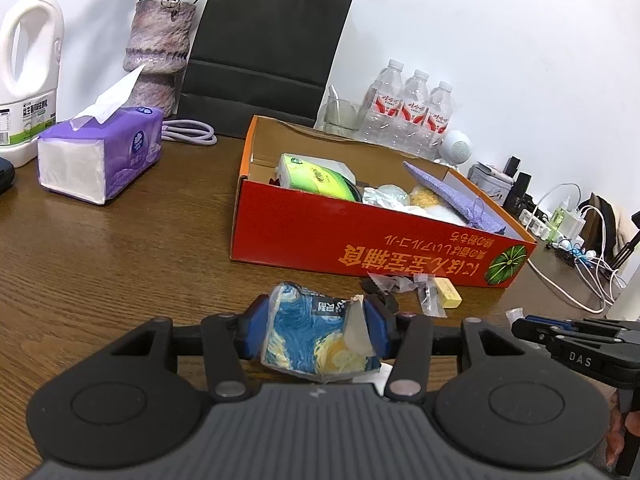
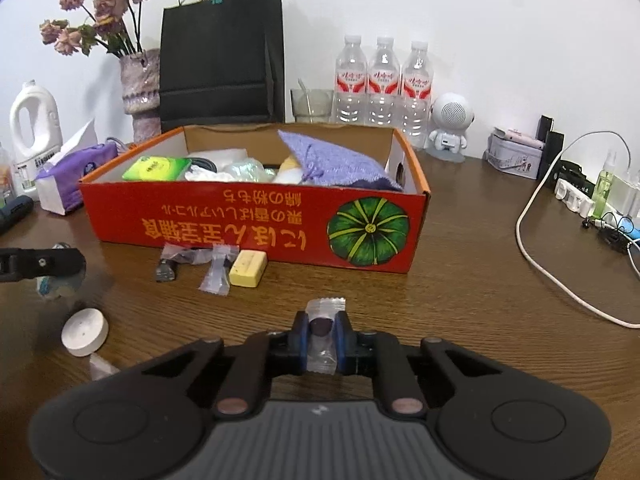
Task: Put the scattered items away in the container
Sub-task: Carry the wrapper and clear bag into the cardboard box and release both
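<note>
My left gripper (image 1: 316, 320) is shut on a crumpled blue and yellow tissue packet (image 1: 316, 336), a short way in front of the red cardboard box (image 1: 360, 240). In the right wrist view my right gripper (image 2: 322, 330) is shut on a small clear-wrapped dark candy (image 2: 322, 326). The red box (image 2: 256, 224) holds a green tissue pack (image 2: 158, 169), a purple knitted pouch (image 2: 336, 162) and crumpled white items. By its front wall lie a yellow eraser (image 2: 248, 269), a clear sachet (image 2: 218, 274) and a small dark bagged item (image 2: 176, 264). A white round puck (image 2: 85, 332) lies at the left.
A purple tissue box (image 1: 100, 156), white jug (image 1: 30, 76), vase (image 1: 158, 52) and black paper bag (image 1: 264, 60) stand behind. Three water bottles (image 2: 382, 84), a white speaker figure (image 2: 452, 124) and a glass line the wall. Cables and a power strip (image 2: 572, 196) lie at the right.
</note>
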`<state>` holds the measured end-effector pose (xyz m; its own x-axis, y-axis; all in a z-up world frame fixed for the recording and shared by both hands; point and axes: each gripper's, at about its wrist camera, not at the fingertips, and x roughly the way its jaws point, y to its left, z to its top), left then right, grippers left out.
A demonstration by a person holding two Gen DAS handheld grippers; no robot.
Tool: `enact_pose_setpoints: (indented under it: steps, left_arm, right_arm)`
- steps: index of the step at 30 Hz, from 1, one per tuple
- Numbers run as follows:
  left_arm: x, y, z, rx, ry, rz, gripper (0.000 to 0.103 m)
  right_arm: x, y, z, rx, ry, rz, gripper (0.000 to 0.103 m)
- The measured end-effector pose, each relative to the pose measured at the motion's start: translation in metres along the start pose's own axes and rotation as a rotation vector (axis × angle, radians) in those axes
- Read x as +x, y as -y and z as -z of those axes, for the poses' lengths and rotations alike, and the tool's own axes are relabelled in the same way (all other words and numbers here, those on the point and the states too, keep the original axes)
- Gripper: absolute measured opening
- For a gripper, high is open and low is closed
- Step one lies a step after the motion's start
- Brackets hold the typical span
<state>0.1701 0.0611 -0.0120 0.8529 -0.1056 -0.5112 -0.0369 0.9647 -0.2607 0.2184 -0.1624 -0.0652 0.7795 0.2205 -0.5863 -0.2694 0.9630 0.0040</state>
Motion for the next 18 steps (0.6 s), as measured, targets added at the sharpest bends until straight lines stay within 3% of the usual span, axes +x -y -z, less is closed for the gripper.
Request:
enact_pose_setpoints:
  steps: [7,12,18]
  left_arm:
    - [-0.016,0.017,-0.017,0.042,0.069,0.053,0.051]
    - [-0.014,0.032,-0.054,0.050,0.129,0.102,0.051]
    - [0.017,0.042,-0.097,0.066,0.169,0.087,0.052]
  right_arm:
    - [-0.023,-0.002,-0.017,0.002,0.089,-0.029,0.012]
    - [-0.028,-0.013,-0.059,-0.019,0.175,-0.083,0.012]
    - [-0.001,-0.032,-0.108,-0.036,0.212,-0.110,0.012]
